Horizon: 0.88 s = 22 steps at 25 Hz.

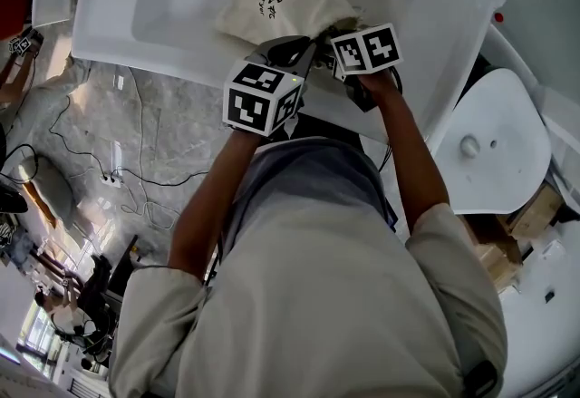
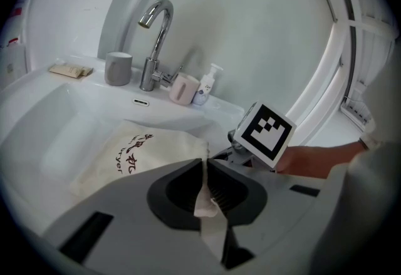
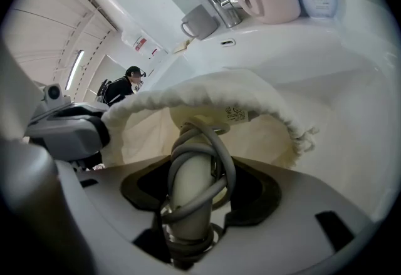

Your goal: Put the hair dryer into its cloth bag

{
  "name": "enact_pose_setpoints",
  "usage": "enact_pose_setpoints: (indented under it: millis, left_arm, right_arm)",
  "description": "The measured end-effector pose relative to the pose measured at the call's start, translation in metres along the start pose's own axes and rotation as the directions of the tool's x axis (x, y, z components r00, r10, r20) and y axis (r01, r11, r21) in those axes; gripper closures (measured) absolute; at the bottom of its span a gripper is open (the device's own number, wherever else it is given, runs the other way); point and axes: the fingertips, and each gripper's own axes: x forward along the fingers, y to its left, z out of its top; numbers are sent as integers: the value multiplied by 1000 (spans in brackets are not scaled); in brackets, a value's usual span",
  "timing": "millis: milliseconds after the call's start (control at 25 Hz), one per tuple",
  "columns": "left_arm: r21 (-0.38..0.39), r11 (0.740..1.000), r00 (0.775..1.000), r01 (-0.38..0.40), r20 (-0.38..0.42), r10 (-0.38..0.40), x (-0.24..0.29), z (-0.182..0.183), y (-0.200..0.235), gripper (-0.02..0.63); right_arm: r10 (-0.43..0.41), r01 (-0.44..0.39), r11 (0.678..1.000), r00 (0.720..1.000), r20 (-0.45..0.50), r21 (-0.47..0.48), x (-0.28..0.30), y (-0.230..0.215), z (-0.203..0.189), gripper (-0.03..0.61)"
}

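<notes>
Hair dryer [image 3: 185, 183] at cloth bag [image 3: 263, 134] mouth; faucet [image 2: 158, 42] behind.

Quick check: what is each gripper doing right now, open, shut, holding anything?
Left gripper: shut on the edge of the cloth bag.
Right gripper: shut on the hair dryer, on its cord-wrapped handle at the bag's mouth.

In the head view the left forearm [image 1: 210, 201] and right forearm [image 1: 412, 151] reach toward upper center, converging. The left gripper [image 2: 205, 187] pinches the cloth bag [image 2: 141, 155] edge with its jaws nearly together. The right gripper [image 3: 194, 191], jaws wide, clamps the hair dryer [image 3: 188, 167] handle.
</notes>
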Motion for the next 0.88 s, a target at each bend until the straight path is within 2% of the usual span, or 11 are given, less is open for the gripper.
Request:
enact_pose_setpoints:
  millis: [520,880]
  left_arm:
    - [-72,996,999,50,-4,-51,-4,-6,-7,581]
    - [-94,995,999,40,-9,-41,-2,-8,-1,581]
  right_arm:
    - [16,-16,1000,999,28,23,17,-3,8,328]
    - [-6,5,1000,999,53,20,38,-14,10,328]
